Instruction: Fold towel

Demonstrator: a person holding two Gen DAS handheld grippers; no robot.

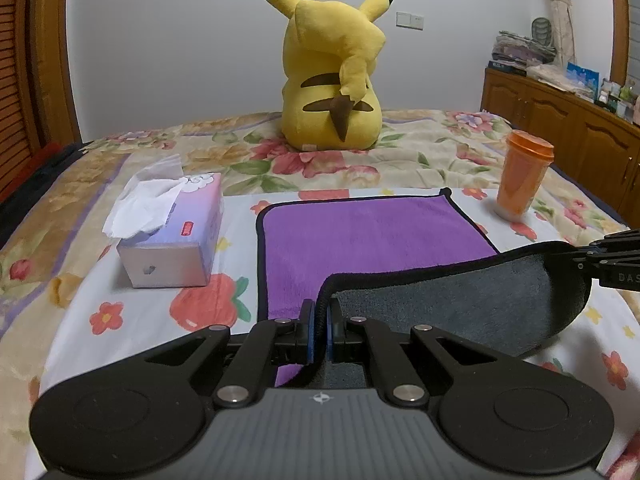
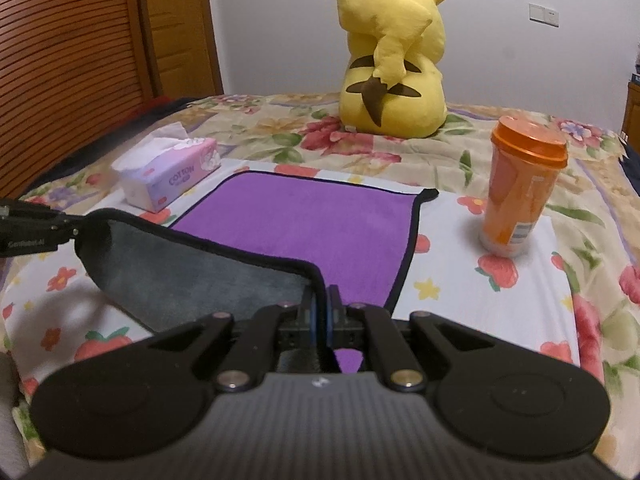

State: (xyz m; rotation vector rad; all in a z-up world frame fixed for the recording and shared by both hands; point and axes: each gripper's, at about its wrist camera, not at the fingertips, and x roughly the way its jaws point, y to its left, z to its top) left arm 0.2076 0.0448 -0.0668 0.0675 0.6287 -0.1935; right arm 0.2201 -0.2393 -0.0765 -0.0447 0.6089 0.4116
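A purple towel [image 1: 352,236] with black trim and a grey underside lies on the floral bed; it also shows in the right wrist view [image 2: 304,224]. Its near edge is lifted, showing the grey side [image 1: 460,300] hanging between both grippers. My left gripper [image 1: 320,316] is shut on the towel's near left corner. My right gripper [image 2: 321,308] is shut on the near right corner; it also shows at the right edge of the left wrist view [image 1: 592,260]. The far half of the towel stays flat on the bed.
A tissue box [image 1: 172,236] sits left of the towel. An orange lidded cup [image 1: 524,176] stands to the right. A yellow Pikachu plush [image 1: 332,76] sits behind. A wooden cabinet [image 1: 560,128] is at the far right.
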